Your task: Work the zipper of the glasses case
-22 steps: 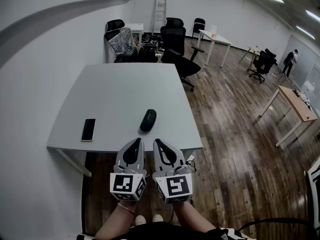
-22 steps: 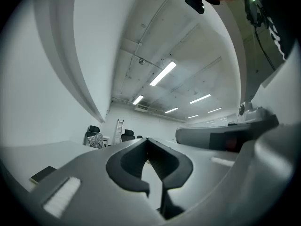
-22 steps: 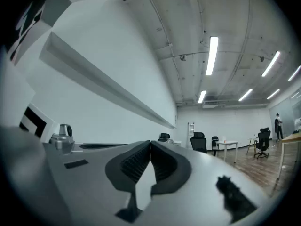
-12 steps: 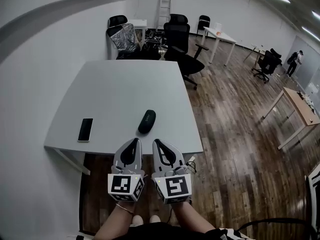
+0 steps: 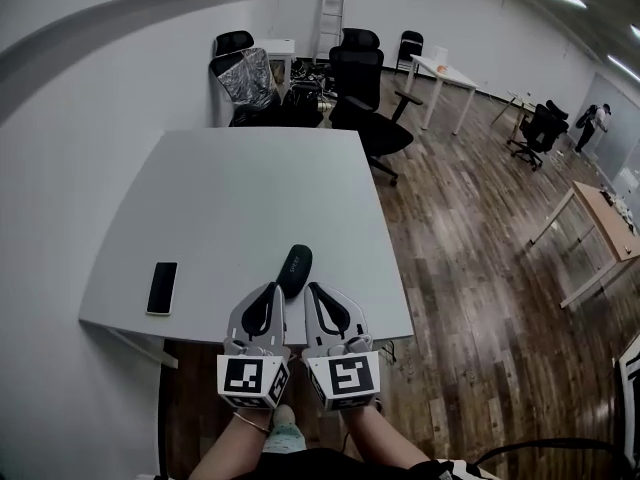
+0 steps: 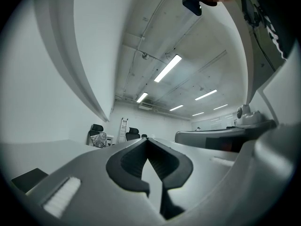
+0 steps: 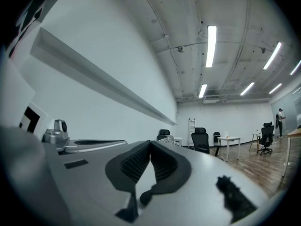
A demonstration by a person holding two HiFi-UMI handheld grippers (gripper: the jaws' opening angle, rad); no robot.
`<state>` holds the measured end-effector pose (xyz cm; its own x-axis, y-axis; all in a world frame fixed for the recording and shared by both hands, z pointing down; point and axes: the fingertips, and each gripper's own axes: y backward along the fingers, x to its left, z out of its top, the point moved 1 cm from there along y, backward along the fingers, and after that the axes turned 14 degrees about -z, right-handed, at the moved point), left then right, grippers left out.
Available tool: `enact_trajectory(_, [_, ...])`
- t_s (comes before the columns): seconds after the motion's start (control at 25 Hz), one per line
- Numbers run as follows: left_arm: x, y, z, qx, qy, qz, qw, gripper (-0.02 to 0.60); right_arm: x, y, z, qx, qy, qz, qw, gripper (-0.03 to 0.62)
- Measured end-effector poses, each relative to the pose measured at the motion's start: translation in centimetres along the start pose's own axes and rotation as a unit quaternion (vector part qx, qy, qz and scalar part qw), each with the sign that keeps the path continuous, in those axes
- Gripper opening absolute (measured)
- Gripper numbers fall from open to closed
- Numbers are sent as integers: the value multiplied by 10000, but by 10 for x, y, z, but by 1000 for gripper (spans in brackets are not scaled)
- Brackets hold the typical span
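Note:
In the head view a dark oval glasses case (image 5: 295,270) lies closed on the grey table (image 5: 250,198), near its front edge. My left gripper (image 5: 275,287) and right gripper (image 5: 312,287) hover side by side just short of the case's near end, one on each side of it. Both are shut with nothing between the jaws. The left gripper view shows my left gripper (image 6: 147,141) with its dark pads met at the tip. In the right gripper view my right gripper (image 7: 150,143) is closed the same way. Neither gripper view shows the case.
A black phone (image 5: 162,288) lies flat at the table's front left. Behind the table stand black office chairs (image 5: 358,93) and a ladder (image 5: 333,3) against the wall. More desks (image 5: 445,78) and a person (image 5: 597,120) are far off to the right on the wooden floor.
Both grippers have come forward from below the table's front edge to the near end of the case. The case and phone have not moved on the table.

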<state>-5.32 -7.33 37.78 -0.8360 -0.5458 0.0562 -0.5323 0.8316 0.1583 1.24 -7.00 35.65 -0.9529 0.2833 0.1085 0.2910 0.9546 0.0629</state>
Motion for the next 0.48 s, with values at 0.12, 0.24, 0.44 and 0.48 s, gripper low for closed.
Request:
enact_trajectory(0.12, [20, -31, 4, -59, -57, -153, 9998, -11, -8, -33, 7, 8, 59, -194, 9998, 8])
enact_trajectory(0.24, [34, -57, 7, -86, -117, -358, 9993, -11, -15, -58, 7, -61, 67, -317, 9995, 8])
enact_trajectory(0.44, [51, -87, -8, 181, -76, -534, 9984, -11, -18, -88, 3, -175, 188, -179, 9995, 8])
enact_trajectory(0.48, [53, -94, -16, 346, 83, -650, 9973, -11, -20, -92, 3, -181, 187, -167, 9995, 8])
